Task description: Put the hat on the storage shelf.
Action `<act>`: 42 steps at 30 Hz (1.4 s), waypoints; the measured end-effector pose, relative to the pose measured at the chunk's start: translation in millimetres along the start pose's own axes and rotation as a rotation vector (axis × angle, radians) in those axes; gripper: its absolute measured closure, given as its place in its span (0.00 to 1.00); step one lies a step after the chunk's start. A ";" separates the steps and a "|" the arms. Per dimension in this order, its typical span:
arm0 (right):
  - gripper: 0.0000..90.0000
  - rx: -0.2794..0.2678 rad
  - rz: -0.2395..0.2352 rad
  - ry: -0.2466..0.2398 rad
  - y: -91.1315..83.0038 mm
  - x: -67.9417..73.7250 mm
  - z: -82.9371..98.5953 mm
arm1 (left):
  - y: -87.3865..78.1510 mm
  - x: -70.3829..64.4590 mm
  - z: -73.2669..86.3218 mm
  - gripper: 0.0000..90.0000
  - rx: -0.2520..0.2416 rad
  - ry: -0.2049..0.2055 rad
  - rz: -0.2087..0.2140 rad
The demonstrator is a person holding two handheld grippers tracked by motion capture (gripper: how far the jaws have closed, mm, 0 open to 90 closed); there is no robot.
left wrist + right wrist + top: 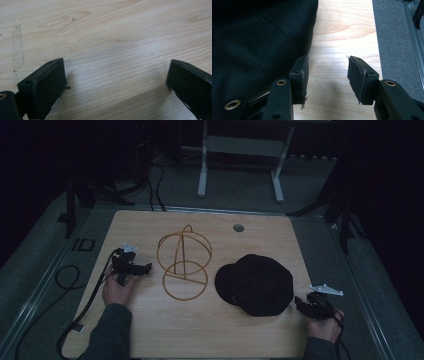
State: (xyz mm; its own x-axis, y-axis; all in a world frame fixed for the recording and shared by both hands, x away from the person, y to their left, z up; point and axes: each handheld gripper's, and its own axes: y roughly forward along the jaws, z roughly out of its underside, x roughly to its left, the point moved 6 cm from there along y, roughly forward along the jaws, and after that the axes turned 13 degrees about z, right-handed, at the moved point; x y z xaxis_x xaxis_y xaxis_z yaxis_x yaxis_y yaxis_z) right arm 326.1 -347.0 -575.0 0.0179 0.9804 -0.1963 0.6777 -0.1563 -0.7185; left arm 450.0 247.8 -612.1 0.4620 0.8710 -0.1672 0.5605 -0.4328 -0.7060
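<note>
Both grippers' jaws stand apart; right gripper [303,303] beside black cap [257,284], holding nothing.

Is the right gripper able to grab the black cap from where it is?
Probably yes: the right gripper is open, right beside the black cap at its edge, with bare table between and nothing blocking.

Dark grey-green sleeves; black tools [131,266], brass screws, grey three-cornered plates, trailing black cables.
</note>
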 end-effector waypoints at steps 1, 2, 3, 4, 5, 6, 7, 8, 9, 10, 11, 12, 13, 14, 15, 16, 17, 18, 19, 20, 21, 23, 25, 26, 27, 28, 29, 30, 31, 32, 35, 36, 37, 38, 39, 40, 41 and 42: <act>0.57 -0.002 -0.012 0.008 -1.3 0.3 -0.9 | 0.0 0.0 0.0 0.03 0.000 0.000 0.000; 0.57 -0.005 -0.022 0.013 -3.1 0.5 -1.9 | 0.0 -0.1 0.0 0.03 0.000 0.000 0.000; 0.57 -0.005 -0.022 0.013 -3.1 0.5 -1.9 | 0.0 -0.1 0.0 0.03 0.000 0.000 0.000; 0.57 -0.013 -0.026 0.017 -5.2 0.5 -3.3 | 0.0 0.0 0.0 0.03 0.001 0.000 0.000; 0.57 -0.023 -0.033 0.017 -8.6 0.2 -5.8 | 0.0 0.0 0.0 0.03 0.000 0.000 0.000; 0.57 -0.028 -0.032 0.015 -9.7 0.0 -6.8 | 0.0 0.0 0.0 0.03 0.000 0.000 0.000; 0.57 -0.029 -0.030 0.011 -11.5 -0.5 -7.8 | 0.0 0.0 0.0 0.03 0.000 0.000 0.000; 0.58 -0.032 -0.031 0.011 -12.0 -0.6 -8.4 | 0.0 -0.1 0.0 0.03 0.000 0.000 0.000; 0.58 -0.036 -0.032 0.009 -12.2 -0.6 -9.1 | 0.0 0.0 0.0 0.03 0.000 0.000 0.000; 0.58 -0.038 -0.032 0.005 -12.3 -0.4 -9.4 | 0.0 0.0 0.0 0.03 0.000 0.000 0.000; 0.58 -0.039 -0.034 0.001 -12.4 0.1 -9.7 | 0.0 0.0 0.0 0.03 0.000 0.000 0.000; 0.58 -0.040 -0.037 -0.001 -12.3 1.0 -10.1 | 0.0 0.0 0.0 0.03 0.000 0.000 0.000; 0.58 -0.040 -0.037 -0.008 -12.4 1.6 -10.5 | 0.0 0.0 0.0 0.03 0.000 0.000 0.000; 0.58 -0.043 -0.038 -0.011 -12.7 2.6 -11.4 | 0.0 0.0 0.0 0.03 0.000 0.000 0.000; 0.57 -0.043 -0.040 -0.014 -13.3 3.5 -12.3 | 0.0 0.0 0.0 0.03 0.001 0.001 0.000; 0.57 -0.046 -0.043 -0.020 -13.9 4.5 -13.4 | 0.0 0.0 0.0 0.03 0.000 0.000 0.000; 0.57 -0.049 -0.045 -0.028 -14.7 5.7 -14.6 | 0.0 0.0 0.0 0.03 0.001 0.000 0.000; 0.57 -0.049 -0.043 -0.037 -15.7 6.9 -15.6 | 0.0 0.0 0.0 0.03 0.001 0.000 0.000; 0.57 -0.052 -0.042 -0.045 -16.6 8.0 -16.8 | 0.0 -0.1 0.0 0.03 0.000 0.000 0.000; 0.57 -0.056 -0.043 -0.052 -17.5 9.1 -18.0 | 0.0 0.0 0.0 0.03 -0.001 0.000 0.000; 0.57 -0.058 -0.044 -0.057 -18.8 10.6 -19.3 | 0.0 -0.1 0.0 0.03 0.000 0.000 0.000; 0.57 -0.062 -0.047 -0.066 -20.1 12.3 -21.1 | 0.0 -0.2 0.0 0.03 -0.001 -0.001 0.000; 0.57 -0.067 -0.050 -0.071 -21.8 13.8 -23.3 | 0.0 -0.2 0.0 0.03 -0.001 0.000 0.000; 0.57 -0.069 -0.052 -0.071 -22.4 14.4 -24.6 | 0.0 -0.2 0.0 0.03 -0.001 0.000 0.000; 0.57 -0.074 -0.052 -0.077 -22.8 14.6 -26.0 | 0.0 -0.2 0.0 0.03 -0.001 0.000 0.000; 0.57 -0.074 -0.055 -0.078 -23.4 15.8 -27.6 | 0.1 -0.2 0.0 0.03 -0.002 -0.001 0.000; 0.57 -0.073 -0.057 -0.080 -23.7 16.5 -28.4 | 0.0 -0.1 0.0 0.03 -0.001 0.000 0.000; 0.57 -0.076 -0.056 -0.088 -23.8 17.1 -29.7 | 0.1 -0.2 0.0 0.03 -0.002 -0.001 0.000; 0.57 -0.075 -0.059 -0.090 -24.2 18.0 -30.8 | 0.1 -0.2 0.0 0.03 -0.002 0.000 0.000; 0.57 -0.075 -0.063 -0.092 -24.6 18.9 -32.0 | 0.1 -0.2 0.0 0.03 -0.002 -0.001 0.000; 0.57 -0.077 -0.069 -0.103 -25.9 20.8 -35.4 | 0.0 -0.2 0.0 0.03 -0.001 0.000 0.000; 0.57 -0.077 -0.070 -0.107 -26.5 21.2 -36.6 | 0.1 -0.2 0.0 0.03 -0.002 -0.001 0.000; 0.57 -0.078 -0.071 -0.109 -27.1 21.8 -37.9 | 0.1 -0.2 0.0 0.03 -0.002 -0.001 0.000; 0.57 -0.079 -0.074 -0.111 -27.8 22.4 -39.2 | 0.0 -0.2 0.0 0.03 -0.001 0.000 0.000; 0.57 -0.081 -0.076 -0.118 -28.5 23.2 -40.4 | 0.1 -0.2 0.0 0.03 -0.002 0.000 0.000; 0.57 -0.081 -0.076 -0.124 -29.2 23.9 -41.6 | 0.0 -0.2 0.0 0.03 -0.001 0.000 0.000; 0.56 -0.080 -0.079 -0.128 -29.9 25.3 -42.7 | 0.1 -0.2 0.0 0.03 -0.002 -0.001 0.000; 0.56 -0.083 -0.080 -0.137 -30.4 26.3 -43.9 | 0.1 -0.2 0.0 0.03 -0.002 0.000 0.000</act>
State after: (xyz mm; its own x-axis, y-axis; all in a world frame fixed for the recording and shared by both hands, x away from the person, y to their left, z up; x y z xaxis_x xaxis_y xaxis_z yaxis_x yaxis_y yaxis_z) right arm 338.3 -311.2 -529.1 -0.1352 0.9628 -0.2340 0.7314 -0.0624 -0.6791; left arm 449.9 247.6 -612.1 0.4617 0.8711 -0.1676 0.5615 -0.4333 -0.7050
